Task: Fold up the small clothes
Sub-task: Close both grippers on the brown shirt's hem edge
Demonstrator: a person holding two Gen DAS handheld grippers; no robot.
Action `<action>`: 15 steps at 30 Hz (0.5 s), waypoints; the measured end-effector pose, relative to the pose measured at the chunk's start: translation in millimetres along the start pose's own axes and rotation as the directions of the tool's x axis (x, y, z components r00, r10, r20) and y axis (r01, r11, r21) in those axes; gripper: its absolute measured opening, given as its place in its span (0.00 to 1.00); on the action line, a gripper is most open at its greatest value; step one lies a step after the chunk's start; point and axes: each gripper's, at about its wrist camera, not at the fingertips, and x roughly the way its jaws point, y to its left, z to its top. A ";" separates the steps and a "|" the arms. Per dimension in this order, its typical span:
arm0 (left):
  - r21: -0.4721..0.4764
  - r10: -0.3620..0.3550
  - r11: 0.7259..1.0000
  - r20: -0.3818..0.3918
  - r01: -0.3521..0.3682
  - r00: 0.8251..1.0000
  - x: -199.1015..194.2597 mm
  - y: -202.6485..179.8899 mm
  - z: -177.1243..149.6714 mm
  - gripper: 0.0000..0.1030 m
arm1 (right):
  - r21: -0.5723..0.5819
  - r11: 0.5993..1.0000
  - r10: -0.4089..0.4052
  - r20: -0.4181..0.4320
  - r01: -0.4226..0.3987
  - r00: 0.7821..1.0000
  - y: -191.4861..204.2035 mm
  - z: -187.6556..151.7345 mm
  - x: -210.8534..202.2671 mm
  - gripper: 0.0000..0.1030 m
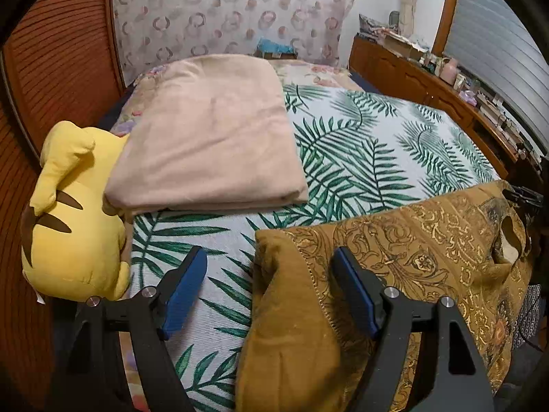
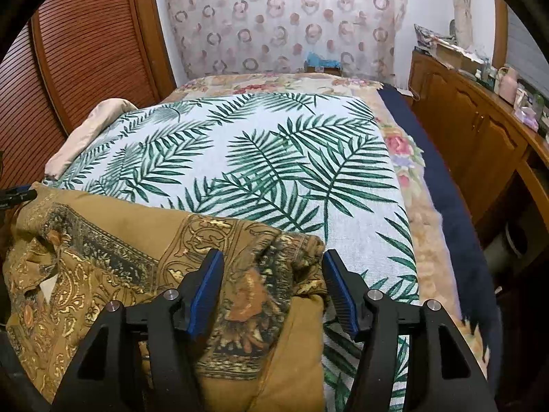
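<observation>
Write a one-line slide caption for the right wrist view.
Right gripper open over a brown patterned garment on the palm-leaf bedspread.

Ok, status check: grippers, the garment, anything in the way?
Left gripper open, right gripper open, nothing gripped. Brown patterned garment bunched on leaf-print sheet. Folded blanket and yellow plush toy lie beyond, left.
</observation>
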 end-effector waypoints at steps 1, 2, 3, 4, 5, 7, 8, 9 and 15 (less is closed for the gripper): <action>0.002 0.002 1.000 -0.005 -0.002 1.000 1.7 -0.3 -0.3 0.76 | -0.001 1.000 -0.002 -0.004 0.002 1.000 -0.6 0.3 1.6 0.63; 0.003 0.003 1.000 -0.009 -0.003 1.000 3.2 -0.5 -0.9 0.75 | 0.000 1.000 -0.004 -0.011 0.004 1.000 -0.2 -0.1 3.0 0.64; 0.003 0.002 1.000 -0.011 -0.002 1.000 4.4 -0.6 -1.2 0.75 | 0.004 1.000 -0.005 -0.019 0.005 1.000 -0.6 -0.2 4.4 0.65; 0.002 0.001 1.000 -0.015 -0.001 1.000 5.9 -0.8 -1.5 0.75 | 0.005 1.000 -0.006 -0.018 0.006 1.000 -0.4 0.0 4.7 0.65; 0.001 0.000 1.000 -0.015 0.000 1.000 6.8 -0.6 -2.4 0.75 | 0.004 1.000 -0.006 -0.020 0.006 1.000 -0.4 0.5 4.8 0.66; 0.005 0.000 1.000 -0.007 0.000 1.000 7.2 -1.3 -3.0 0.70 | -0.005 1.000 -0.001 -0.022 0.001 1.000 0.4 1.0 4.8 0.66; 0.003 -0.007 1.000 -0.005 0.007 1.000 6.6 -1.5 -2.8 0.65 | -0.010 0.999 0.034 -0.021 -0.034 0.999 1.3 0.5 4.6 0.66; -0.004 -0.028 1.000 -0.004 0.027 1.000 5.5 -1.7 -1.9 0.52 | -0.017 0.997 0.073 -0.020 -0.074 0.997 1.6 -0.1 3.2 0.61; -0.007 -0.074 0.997 0.018 0.075 0.997 -4.5 -11.6 -3.7 0.12 | -0.029 0.989 0.145 0.015 -0.145 0.989 1.7 -6.5 -12.5 0.14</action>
